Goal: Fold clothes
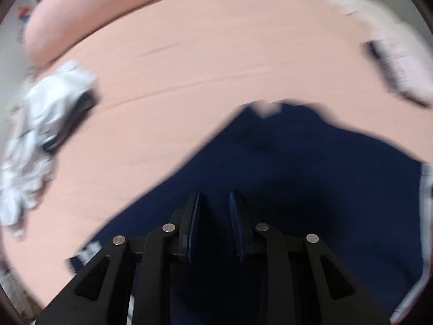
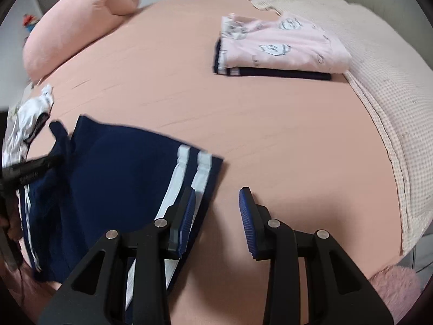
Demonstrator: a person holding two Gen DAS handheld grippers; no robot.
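Note:
A navy garment with white side stripes lies on the peach bedsheet. It also shows in the left wrist view, blurred. My left gripper hovers over the navy cloth with its jaws a little apart and nothing between them; it appears at the left edge of the right wrist view. My right gripper is open and empty just right of the garment's striped edge. A crumpled white garment lies at the left, also in the right wrist view.
A folded stack, pink printed cloth over navy, sits at the back right, also in the left wrist view. A pink pillow lies at the back left. A cream checked blanket covers the right side.

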